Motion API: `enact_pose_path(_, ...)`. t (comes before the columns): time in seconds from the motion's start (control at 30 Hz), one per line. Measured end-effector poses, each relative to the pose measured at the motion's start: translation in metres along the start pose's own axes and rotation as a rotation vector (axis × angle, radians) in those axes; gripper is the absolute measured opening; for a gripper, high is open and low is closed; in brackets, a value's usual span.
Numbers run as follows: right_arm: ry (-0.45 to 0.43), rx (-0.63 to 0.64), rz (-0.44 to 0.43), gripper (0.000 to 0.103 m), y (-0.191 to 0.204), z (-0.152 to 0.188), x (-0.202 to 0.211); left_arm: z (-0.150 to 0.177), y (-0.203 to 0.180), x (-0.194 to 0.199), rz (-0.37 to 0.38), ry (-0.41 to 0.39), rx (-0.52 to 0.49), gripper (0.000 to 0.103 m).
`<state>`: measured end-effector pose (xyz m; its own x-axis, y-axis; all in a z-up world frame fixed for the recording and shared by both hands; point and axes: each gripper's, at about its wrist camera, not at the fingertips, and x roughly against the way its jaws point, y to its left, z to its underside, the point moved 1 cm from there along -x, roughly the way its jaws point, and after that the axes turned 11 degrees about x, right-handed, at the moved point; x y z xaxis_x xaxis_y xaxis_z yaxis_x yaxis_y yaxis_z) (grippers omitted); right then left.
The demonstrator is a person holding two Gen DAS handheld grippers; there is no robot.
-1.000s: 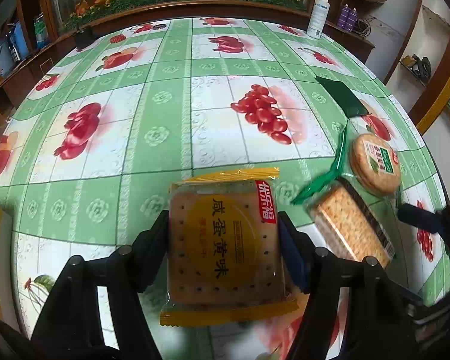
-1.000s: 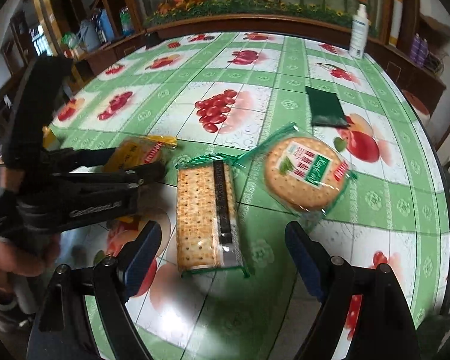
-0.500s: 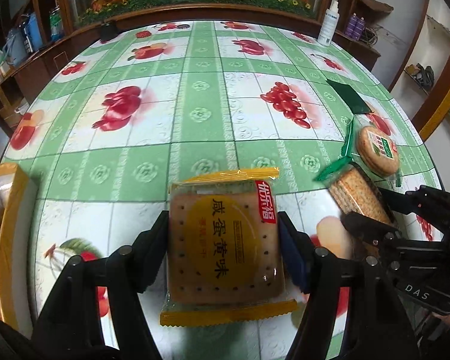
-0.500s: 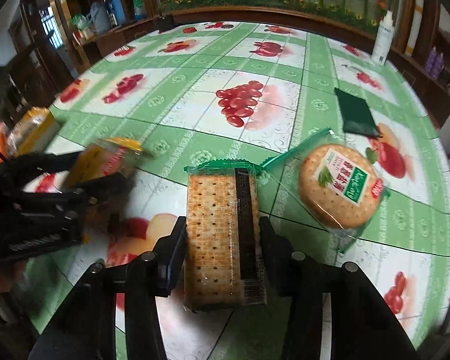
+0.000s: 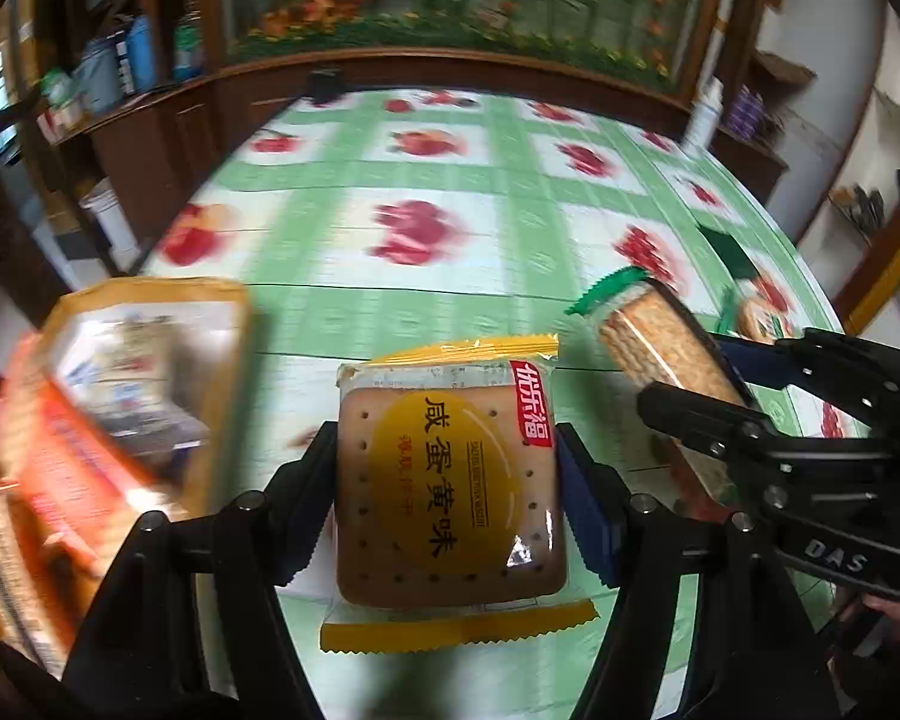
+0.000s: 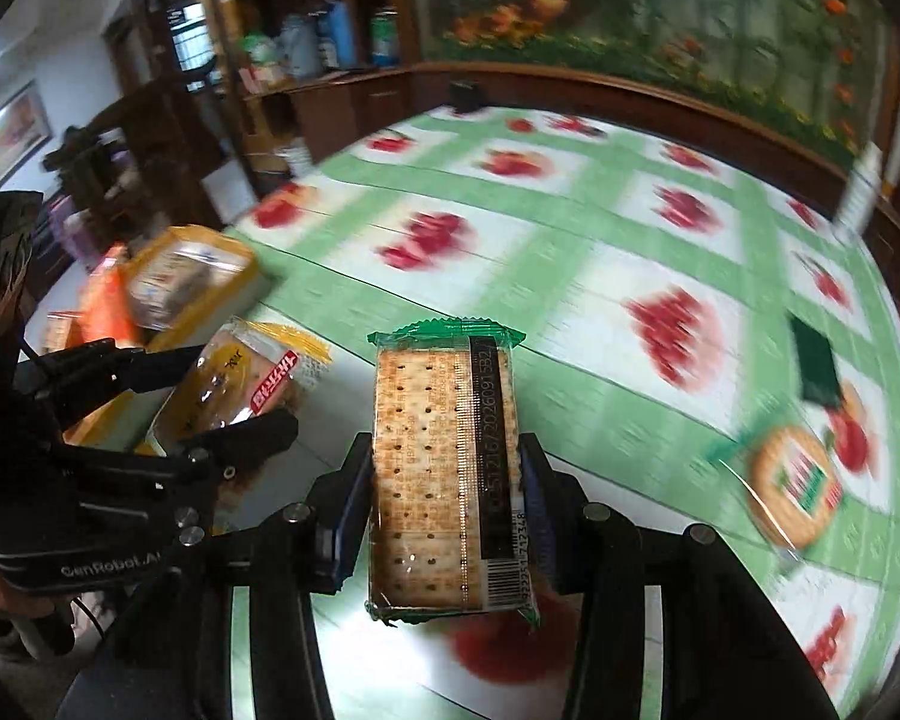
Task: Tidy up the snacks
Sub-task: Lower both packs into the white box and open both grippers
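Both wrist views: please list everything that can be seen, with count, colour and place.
square cracker packet: 1, yellow, held in left claw
long cracker packet: 1, green-edged, held in right claw
round biscuit packet: 1, green wrapper, lying on table, right side
dark green flat item: 1, on table beyond the round biscuit
yellow box: 1, holding blurred snack packs, at table's left edge
table: 1, green-white cloth with red fruit prints
white bottle: 1, table's far right edge
left claw: black, shut on packet
right claw: black, shut on packet
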<state>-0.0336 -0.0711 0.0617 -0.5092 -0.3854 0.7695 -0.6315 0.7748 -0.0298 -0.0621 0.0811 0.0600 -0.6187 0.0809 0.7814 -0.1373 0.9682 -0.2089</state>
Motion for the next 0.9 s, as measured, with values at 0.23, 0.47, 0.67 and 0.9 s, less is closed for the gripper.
enact_pose_path(0.23,-0.034,0.124,-0.119,0.046,0.061,-0.063,-0.027,-0.022,0.079,0.048,-0.089,-0.078,0.074,0.07)
enact_pose_path(0.47,-0.018,0.222,-0.196,0.046,0.117,-0.116,-0.069,-0.045,0.16,0.063,-0.208,-0.096,0.135,0.07)
enact_pose_path(0.67,0.059,0.305,-0.21,0.046,0.158,-0.143,-0.115,-0.051,0.217,0.047,-0.229,-0.017,0.197,0.07)
enact_pose_path(0.9,0.08,0.319,-0.212,0.05,0.173,-0.149,-0.121,-0.055,0.236,0.015,-0.154,0.083,0.261,0.07)
